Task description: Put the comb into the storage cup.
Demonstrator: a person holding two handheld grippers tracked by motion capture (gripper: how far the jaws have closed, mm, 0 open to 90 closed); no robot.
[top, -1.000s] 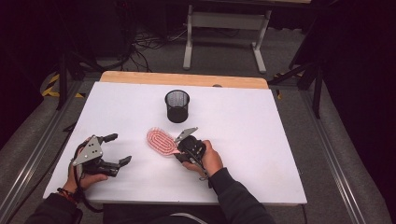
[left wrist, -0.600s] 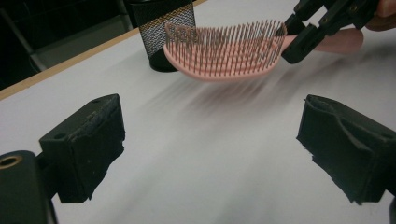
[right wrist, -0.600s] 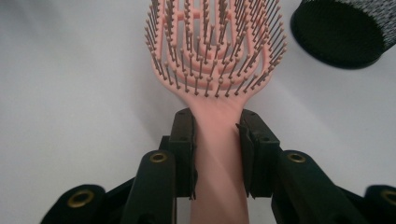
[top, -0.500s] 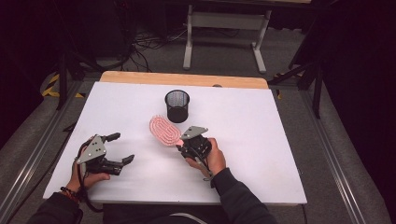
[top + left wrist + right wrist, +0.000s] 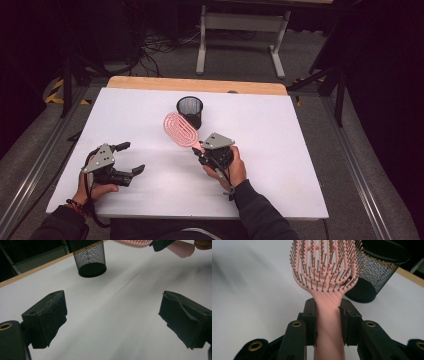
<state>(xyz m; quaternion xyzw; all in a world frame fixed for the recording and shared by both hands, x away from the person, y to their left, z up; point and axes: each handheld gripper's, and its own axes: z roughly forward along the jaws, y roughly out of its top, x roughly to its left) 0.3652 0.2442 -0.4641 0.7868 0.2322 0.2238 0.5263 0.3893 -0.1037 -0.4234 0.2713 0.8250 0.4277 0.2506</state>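
The hairbrush (image 5: 181,131) is pale pink, its bristles (image 5: 325,262) pink with darker stems in curved, looping rows. At its one o'clock stands a black mesh cup (image 5: 190,111) with a fine wire grid. The desk (image 5: 280,150) is white with a light wooden edge at twelve o'clock. Both grippers' jaws are black, topped with grey plates.

A white table (image 5: 280,130) with a wooden far edge stood on grey floor (image 5: 240,65); dark surroundings, cables (image 5: 160,47) behind.
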